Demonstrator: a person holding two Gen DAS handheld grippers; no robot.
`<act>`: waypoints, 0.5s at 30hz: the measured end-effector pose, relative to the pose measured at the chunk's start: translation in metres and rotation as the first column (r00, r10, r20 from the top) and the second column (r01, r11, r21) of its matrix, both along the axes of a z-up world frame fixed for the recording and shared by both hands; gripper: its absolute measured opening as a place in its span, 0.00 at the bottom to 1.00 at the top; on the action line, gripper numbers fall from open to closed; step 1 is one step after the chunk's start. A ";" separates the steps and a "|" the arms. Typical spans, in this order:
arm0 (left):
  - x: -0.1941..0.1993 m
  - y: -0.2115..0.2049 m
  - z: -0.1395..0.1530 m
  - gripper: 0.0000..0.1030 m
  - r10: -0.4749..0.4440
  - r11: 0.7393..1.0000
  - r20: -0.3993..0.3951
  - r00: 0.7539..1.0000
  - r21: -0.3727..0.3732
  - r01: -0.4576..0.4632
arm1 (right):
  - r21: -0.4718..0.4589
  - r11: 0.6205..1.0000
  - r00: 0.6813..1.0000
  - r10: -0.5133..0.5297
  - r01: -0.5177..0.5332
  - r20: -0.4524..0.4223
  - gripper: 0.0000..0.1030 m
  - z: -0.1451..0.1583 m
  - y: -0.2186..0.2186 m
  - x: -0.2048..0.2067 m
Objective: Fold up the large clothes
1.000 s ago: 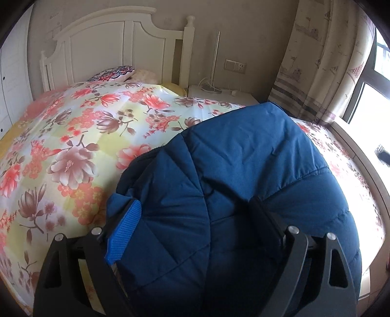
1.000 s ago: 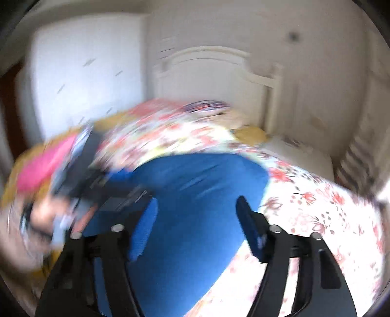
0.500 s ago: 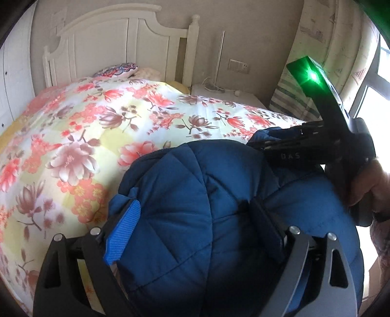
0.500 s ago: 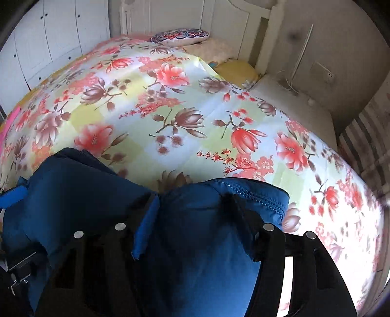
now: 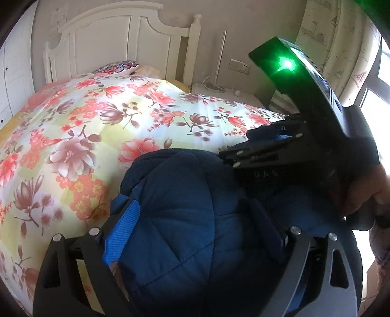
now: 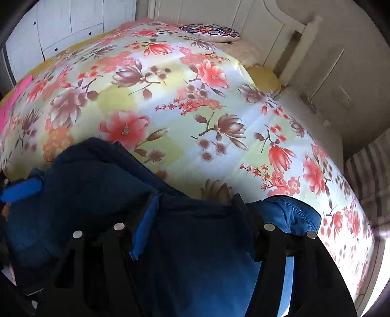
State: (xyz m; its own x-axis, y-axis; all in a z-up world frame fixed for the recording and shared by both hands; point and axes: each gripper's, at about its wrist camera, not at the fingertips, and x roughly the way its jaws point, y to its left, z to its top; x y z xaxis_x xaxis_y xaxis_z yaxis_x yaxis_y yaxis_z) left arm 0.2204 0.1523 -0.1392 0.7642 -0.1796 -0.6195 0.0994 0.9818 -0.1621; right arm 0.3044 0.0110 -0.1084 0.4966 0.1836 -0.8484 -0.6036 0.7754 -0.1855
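A dark blue quilted jacket (image 5: 185, 219) lies bunched at the near edge of a bed with a floral quilt (image 5: 80, 136). My left gripper (image 5: 195, 219) has thick jacket padding filling the wide gap between its fingers. In the left wrist view my right gripper (image 5: 246, 148) reaches in from the right, its fingers on a jacket fold. In the right wrist view the right gripper (image 6: 195, 209) has jacket fabric (image 6: 190, 243) between its fingers, with the zipper edge (image 6: 302, 212) hanging to the right. How tightly either gripper clamps is hidden by the fabric.
A white headboard (image 5: 121, 46) and pillows (image 5: 119, 68) stand at the far end of the bed. A white nightstand (image 5: 226, 94) and a curtain (image 5: 341, 48) are at the right. White wardrobe doors (image 6: 73, 22) are beyond the bed.
The right gripper swung in from the side and came down onto the jacket's far edge. The jacket's spread upper part has been drawn towards me into a smaller heap. The left gripper has hardly moved.
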 end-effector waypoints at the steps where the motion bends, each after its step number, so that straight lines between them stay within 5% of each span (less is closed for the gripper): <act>1: -0.001 0.000 0.000 0.89 -0.001 1.000 0.000 1.000 0.005 0.001 | -0.003 1.000 1.000 0.004 -0.004 0.030 0.57 0.004 -0.001 -0.006; 8: -0.021 0.002 0.003 0.92 0.029 0.998 0.017 0.999 0.053 -0.030 | 0.213 0.977 0.990 -0.041 0.012 0.132 0.62 0.067 -0.054 -0.065; 12: -0.037 0.017 -0.003 0.98 0.055 0.998 0.012 0.998 -0.013 -0.055 | 0.067 0.996 0.989 -0.060 0.051 0.134 0.72 0.029 -0.063 -0.070; 15: -0.031 0.025 -0.010 0.98 0.051 0.996 -0.036 0.998 -0.076 -0.053 | 0.184 0.979 0.994 -0.100 0.092 0.036 0.79 0.003 -0.079 -0.051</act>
